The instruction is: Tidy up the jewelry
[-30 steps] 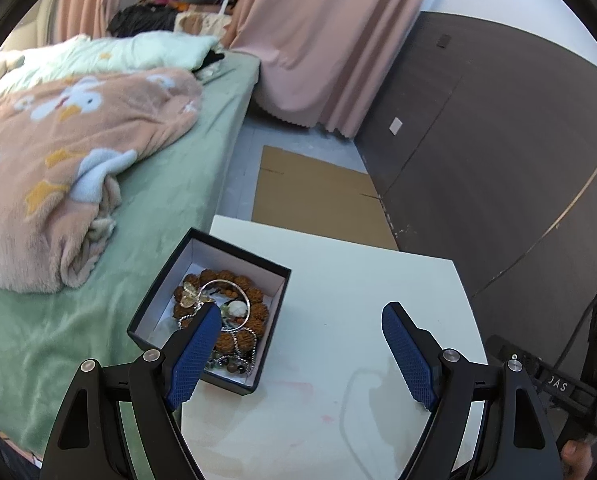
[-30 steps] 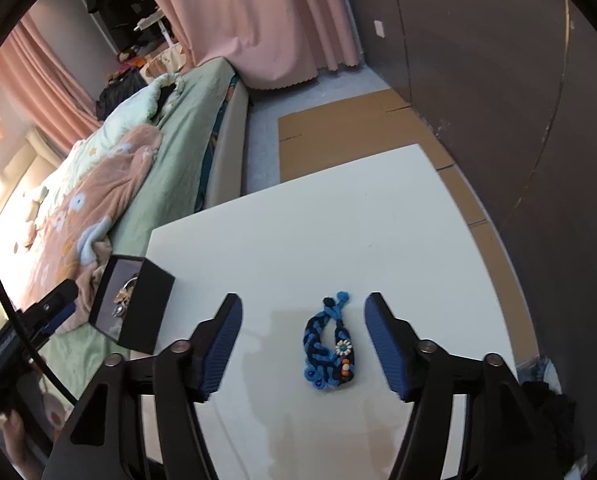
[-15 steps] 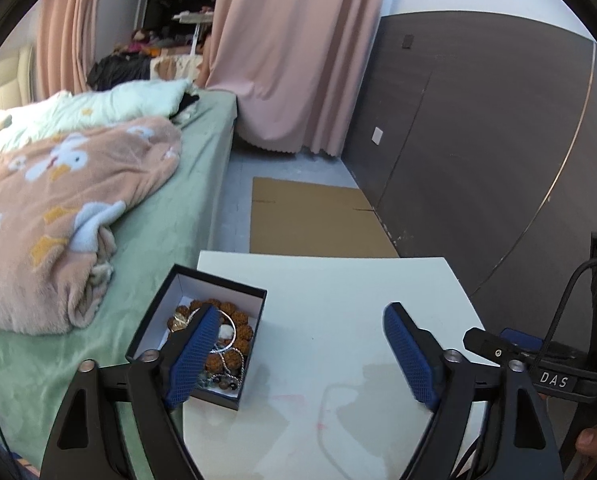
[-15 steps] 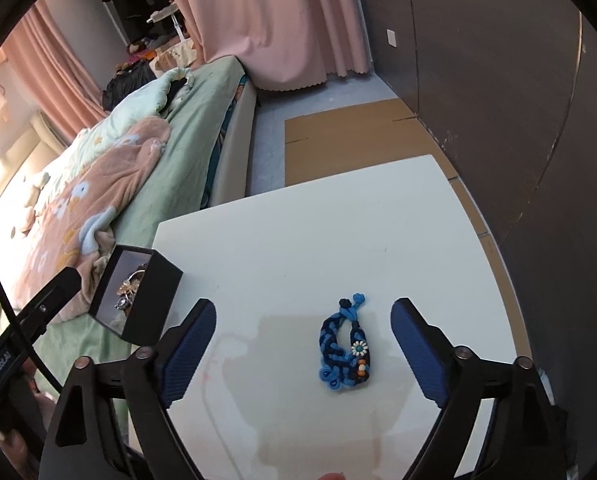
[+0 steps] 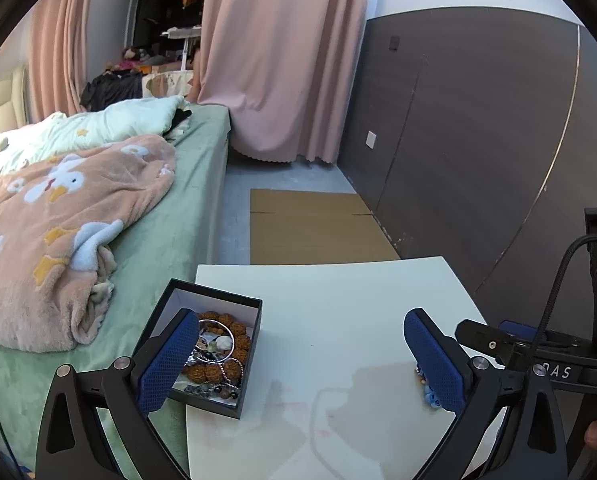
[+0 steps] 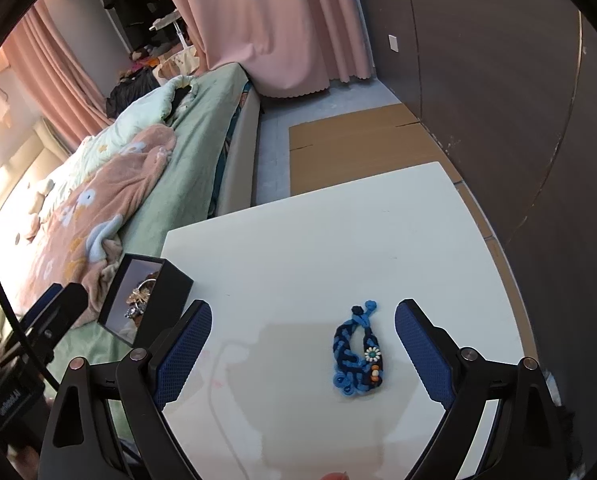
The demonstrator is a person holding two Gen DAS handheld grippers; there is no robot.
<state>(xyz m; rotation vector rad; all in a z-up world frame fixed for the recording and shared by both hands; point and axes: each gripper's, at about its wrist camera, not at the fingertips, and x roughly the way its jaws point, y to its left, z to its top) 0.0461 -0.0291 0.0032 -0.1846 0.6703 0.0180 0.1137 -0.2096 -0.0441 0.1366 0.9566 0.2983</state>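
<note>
A black jewelry box [image 5: 202, 344] with a white lining sits at the left edge of the white table [image 5: 338, 312]; it holds brown bead bracelets, a silver bangle and chains. It also shows in the right wrist view [image 6: 148, 300]. A blue braided bracelet [image 6: 358, 354] with a small flower charm lies on the table, right of center between my right fingers; in the left wrist view only a bit of it [image 5: 430, 394] shows behind my right finger. My left gripper [image 5: 302, 356] is open above the table, its left finger over the box. My right gripper [image 6: 302, 344] is open and empty above the bracelet.
A bed [image 5: 170, 216] with a pink blanket [image 5: 58, 216] lies against the table's left side. Flat cardboard [image 5: 310, 228] lies on the floor beyond the table. A dark wall panel [image 5: 478, 152] runs along the right. Pink curtains [image 5: 282, 60] hang at the back.
Both grippers have pulled back and risen, so the table looks smaller. My right gripper has opened wider and shifted left, so the bracelet now sits right of center. The box and bracelet have not moved.
</note>
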